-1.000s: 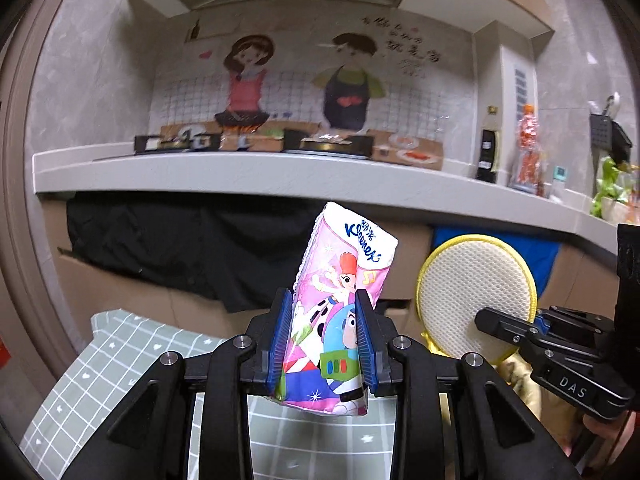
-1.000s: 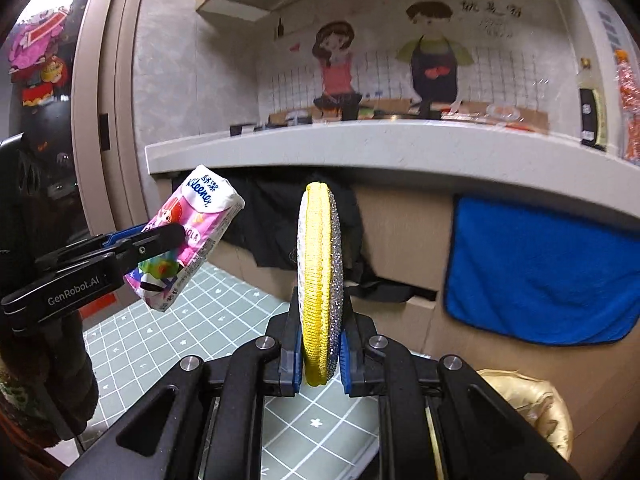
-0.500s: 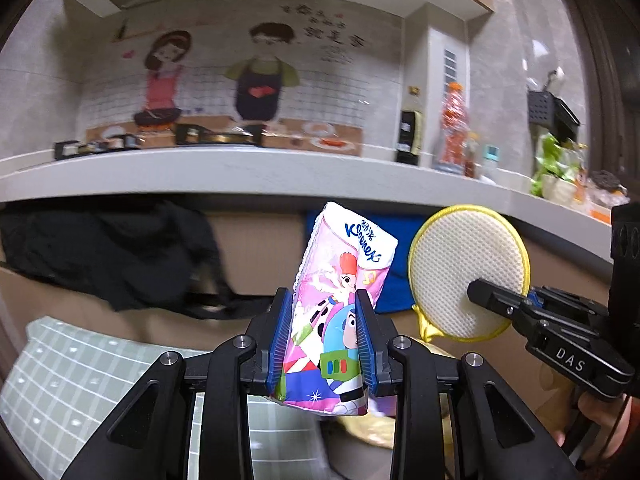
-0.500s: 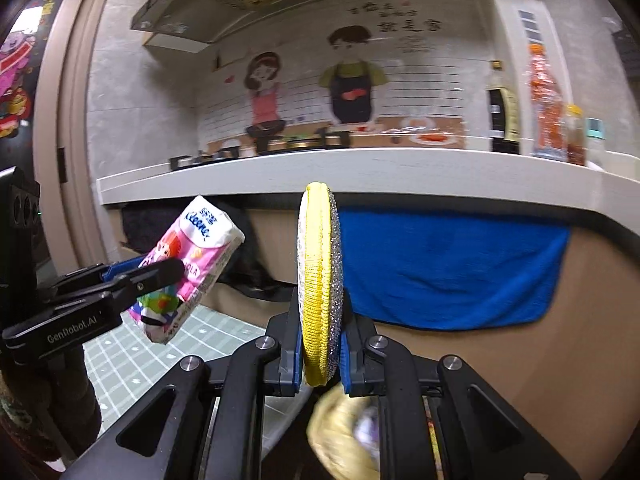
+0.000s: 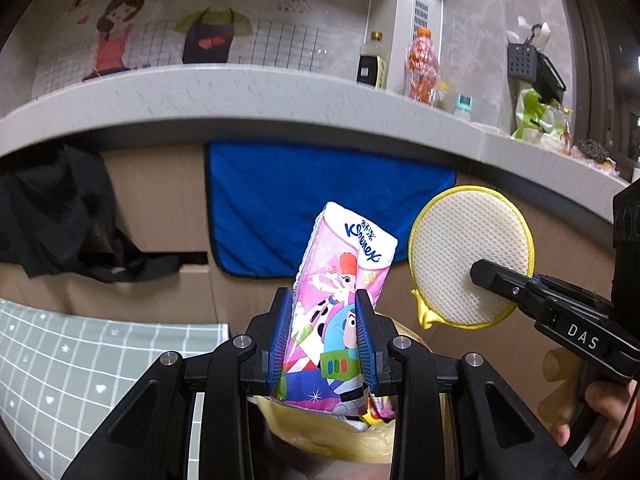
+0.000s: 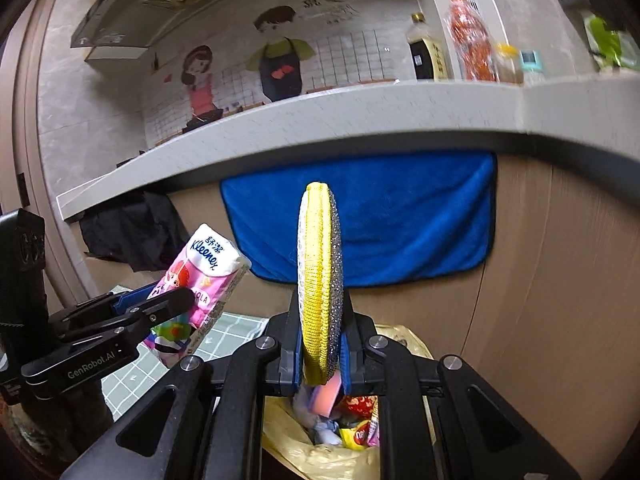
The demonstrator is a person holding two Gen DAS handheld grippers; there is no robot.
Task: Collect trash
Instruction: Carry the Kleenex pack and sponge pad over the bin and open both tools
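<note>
My left gripper [image 5: 323, 336] is shut on a pink Kleenex tissue pack [image 5: 340, 304] with cartoon figures, held upright; it also shows in the right wrist view [image 6: 200, 280]. My right gripper [image 6: 320, 340] is shut on a round yellow scouring pad [image 6: 318, 280], seen edge-on; the left wrist view shows its white mesh face [image 5: 468, 256]. Both are held above a yellow trash bag [image 6: 320, 452] that holds several wrappers; the bag also shows below the pack in the left wrist view [image 5: 332, 436].
A blue towel [image 5: 312, 208] hangs on the brown cabinet front under a grey counter [image 5: 240, 96] with bottles [image 5: 420, 64]. Black cloth [image 5: 52, 216] hangs to the left. A green checked mat [image 5: 80, 364] lies at the lower left.
Both grippers have swung right and closer to the cabinet, from over the mat to above the trash bag. Each keeps its hold on its item.
</note>
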